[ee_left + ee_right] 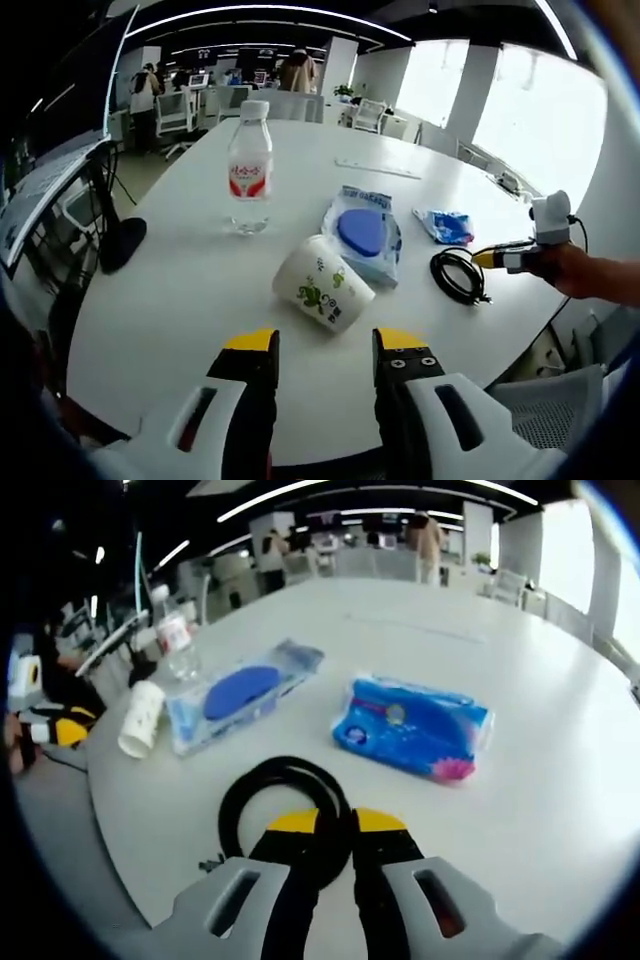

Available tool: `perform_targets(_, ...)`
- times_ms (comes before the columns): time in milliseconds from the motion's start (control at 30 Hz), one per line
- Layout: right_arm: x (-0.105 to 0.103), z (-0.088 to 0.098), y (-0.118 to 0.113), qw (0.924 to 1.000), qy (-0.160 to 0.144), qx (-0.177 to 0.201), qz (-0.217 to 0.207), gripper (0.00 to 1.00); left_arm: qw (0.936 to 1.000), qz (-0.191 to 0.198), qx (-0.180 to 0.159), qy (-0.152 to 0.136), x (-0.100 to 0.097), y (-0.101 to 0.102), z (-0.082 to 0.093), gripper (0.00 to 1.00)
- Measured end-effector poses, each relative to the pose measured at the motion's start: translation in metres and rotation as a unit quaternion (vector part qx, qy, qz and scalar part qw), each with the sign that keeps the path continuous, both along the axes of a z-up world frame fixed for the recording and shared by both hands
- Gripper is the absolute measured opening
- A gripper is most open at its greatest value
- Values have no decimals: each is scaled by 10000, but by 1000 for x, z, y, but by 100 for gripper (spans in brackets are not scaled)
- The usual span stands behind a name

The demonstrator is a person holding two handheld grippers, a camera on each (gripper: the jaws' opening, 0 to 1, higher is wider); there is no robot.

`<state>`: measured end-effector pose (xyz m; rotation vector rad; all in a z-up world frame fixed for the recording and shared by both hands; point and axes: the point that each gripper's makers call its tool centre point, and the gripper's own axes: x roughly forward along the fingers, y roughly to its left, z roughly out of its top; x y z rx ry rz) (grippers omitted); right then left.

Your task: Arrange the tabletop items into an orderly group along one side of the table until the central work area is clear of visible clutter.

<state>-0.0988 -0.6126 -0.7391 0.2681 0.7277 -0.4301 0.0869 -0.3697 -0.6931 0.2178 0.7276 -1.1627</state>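
On the white table (170, 300), a paper cup (322, 283) with green print lies on its side just ahead of my left gripper (325, 345), which is open and holds nothing. Beyond it are a water bottle (249, 165), standing upright, a clear pack with a blue disc (365, 232) and a blue tissue pack (445, 226). At the right edge a hand holds my right gripper (490, 258) against a coiled black cable (458, 275). In the right gripper view, my right gripper (335, 822) is shut on the cable (262, 785). The tissue pack (415, 728), disc pack (240, 692) and cup (140, 718) lie beyond.
A thin white strip (378, 168) lies on the far side of the table. A black stand base (122, 243) sits off the table's left edge, and a grey chair (560, 400) stands at the near right. Office chairs and people are far behind.
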Motion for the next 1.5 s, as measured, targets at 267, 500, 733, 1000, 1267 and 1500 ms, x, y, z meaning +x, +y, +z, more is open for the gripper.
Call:
perform_targets(267, 7, 6, -7, 9999, -50, -82, 123, 10, 9993, -315, -168, 149, -20, -28, 12, 35)
perform_targets(500, 15, 12, -10, 9997, -113, -112, 193, 10, 9969, -702, -165, 309, -43, -50, 9, 35)
perform_targets(733, 31, 20, -12, 9992, -195, -155, 327, 10, 9959, -682, -134, 571, -51, -72, 3, 34)
perform_targets(1000, 49, 26, -11, 9980, -229, -188, 561, 10, 9954, -372, -181, 859, -48, -91, -1, 33)
perform_targets(1267, 77, 29, -16, 9960, -220, -176, 853, 12, 9944, 15, 48, 1054, -47, -104, -17, 30)
perform_targets(1500, 109, 31, -29, 9918, -118, -294, 1235, 14, 9918, 333, 213, 1215, -42, -115, -33, 29)
